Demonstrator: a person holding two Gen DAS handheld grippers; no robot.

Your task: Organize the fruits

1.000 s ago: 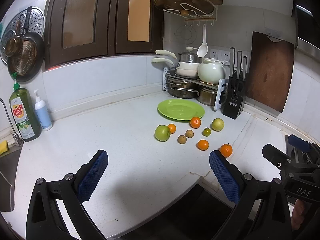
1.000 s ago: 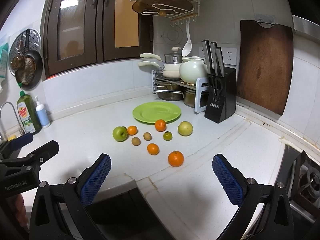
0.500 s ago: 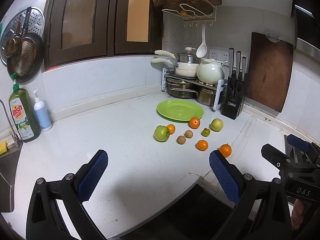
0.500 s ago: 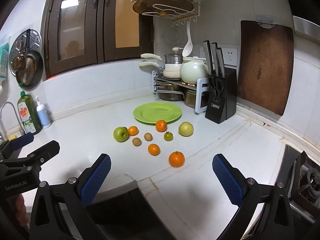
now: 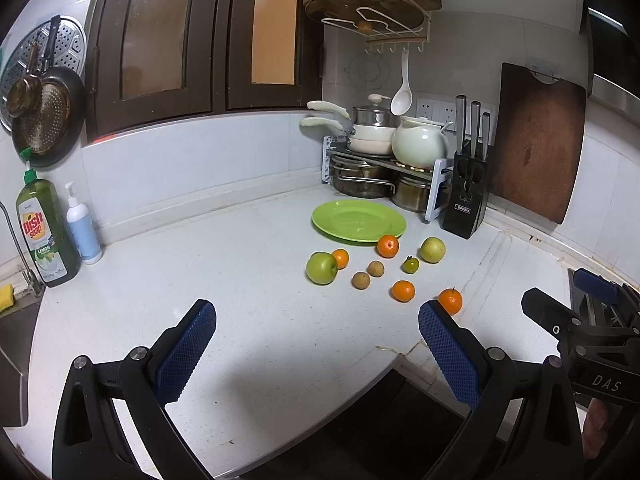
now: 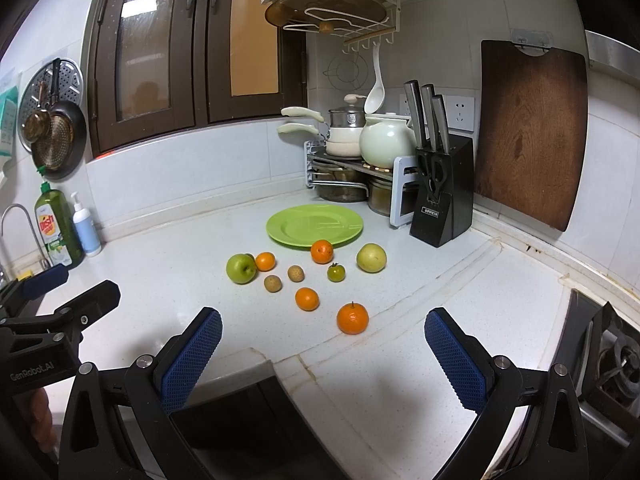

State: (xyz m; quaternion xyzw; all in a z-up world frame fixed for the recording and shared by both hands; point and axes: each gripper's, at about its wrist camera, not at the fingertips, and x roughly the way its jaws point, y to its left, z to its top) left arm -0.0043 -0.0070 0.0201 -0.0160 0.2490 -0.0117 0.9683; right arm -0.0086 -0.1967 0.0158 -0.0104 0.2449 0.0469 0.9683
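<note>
An empty green plate (image 5: 359,221) (image 6: 315,225) lies on the white counter near the corner. In front of it sit several loose fruits: a green apple (image 5: 321,267) (image 6: 241,268), a yellow-green apple (image 5: 432,250) (image 6: 371,258), several oranges with the nearest one (image 5: 450,301) (image 6: 352,318), two small brown fruits (image 6: 295,273) and a small green tomato (image 6: 336,273). My left gripper (image 5: 318,334) and right gripper (image 6: 323,338) both hang open and empty over the counter's front edge, well short of the fruit.
A black knife block (image 6: 440,192), a pot rack with pans and a white teapot (image 6: 384,146), and a wooden cutting board (image 6: 530,136) line the back right. Dish soap (image 5: 44,232) and a pump bottle (image 5: 82,226) stand by the sink at left. A stove (image 6: 608,356) lies at right.
Both grippers have drifted slightly; the fruit and plate have not moved, and both stay open.
</note>
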